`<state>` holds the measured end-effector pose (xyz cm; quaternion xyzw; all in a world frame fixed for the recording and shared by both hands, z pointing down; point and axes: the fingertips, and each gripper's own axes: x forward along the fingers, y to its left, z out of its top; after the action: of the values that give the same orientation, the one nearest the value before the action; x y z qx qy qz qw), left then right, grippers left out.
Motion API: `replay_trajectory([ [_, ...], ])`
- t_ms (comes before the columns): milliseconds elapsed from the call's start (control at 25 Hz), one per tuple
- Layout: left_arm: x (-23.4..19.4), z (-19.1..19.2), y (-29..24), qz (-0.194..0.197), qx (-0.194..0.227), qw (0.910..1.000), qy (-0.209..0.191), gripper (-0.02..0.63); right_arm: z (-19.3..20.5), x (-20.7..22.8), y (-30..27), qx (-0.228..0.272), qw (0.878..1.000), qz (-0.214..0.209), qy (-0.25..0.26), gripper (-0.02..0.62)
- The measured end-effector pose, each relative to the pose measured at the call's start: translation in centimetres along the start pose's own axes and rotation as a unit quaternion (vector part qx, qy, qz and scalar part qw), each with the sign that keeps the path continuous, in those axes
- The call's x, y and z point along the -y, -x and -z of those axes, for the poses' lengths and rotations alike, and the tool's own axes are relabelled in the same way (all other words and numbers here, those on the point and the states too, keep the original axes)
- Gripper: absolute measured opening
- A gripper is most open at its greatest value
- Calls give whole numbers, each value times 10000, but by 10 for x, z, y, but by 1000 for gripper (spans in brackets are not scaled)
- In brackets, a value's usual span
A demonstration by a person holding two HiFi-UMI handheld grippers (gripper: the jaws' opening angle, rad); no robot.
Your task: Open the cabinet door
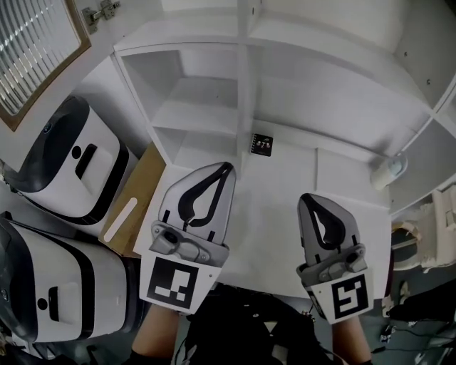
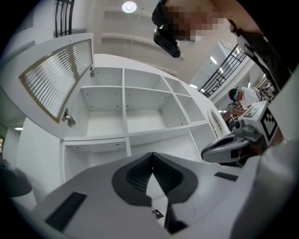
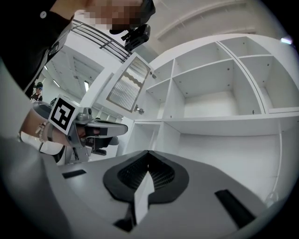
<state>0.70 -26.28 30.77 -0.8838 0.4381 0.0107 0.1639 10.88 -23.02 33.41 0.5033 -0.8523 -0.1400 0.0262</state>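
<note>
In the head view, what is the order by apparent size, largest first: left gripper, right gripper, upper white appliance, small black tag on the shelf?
1. the upper white appliance
2. the left gripper and right gripper: the left looks slightly larger, but nearness to the camera may explain that, so they are unranked
3. the black tag, by far the smallest

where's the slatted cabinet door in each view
Head view: door in the top left corner, standing open.
Left gripper view: door at upper left, left of the shelves.
Right gripper view: door above and just left of centre.
Shared landmark: the metal hinge on the door's edge, in all three views.
</note>
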Motion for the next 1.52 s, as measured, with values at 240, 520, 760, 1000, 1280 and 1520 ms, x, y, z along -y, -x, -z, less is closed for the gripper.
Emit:
replay_trajectory([
  [240,6,13,2,54,-76,9998,203,-2,5,3,6,-43,9998,142,-122,2],
  [520,3,23,9,-37,-133,9995,277,-2,10,-5,11,-104,9998,55,-184,2],
  [760,-3,23,15,-111,-111,9994,293,-2,11,-9,8,-167,9998,24,-145,2],
  [1000,-1,23,21,-152,-105,9993,328,-2,10,-14,8,-153,9998,-24,-133,2],
  [1280,1,23,23,-172,-113,9992,349,-2,8,-17,8,-166,9998,-85,-120,2],
  [1520,2,24,25,-207,-140,9990,364,-2,10,-19,10,-180,9997,-136,-116,2],
])
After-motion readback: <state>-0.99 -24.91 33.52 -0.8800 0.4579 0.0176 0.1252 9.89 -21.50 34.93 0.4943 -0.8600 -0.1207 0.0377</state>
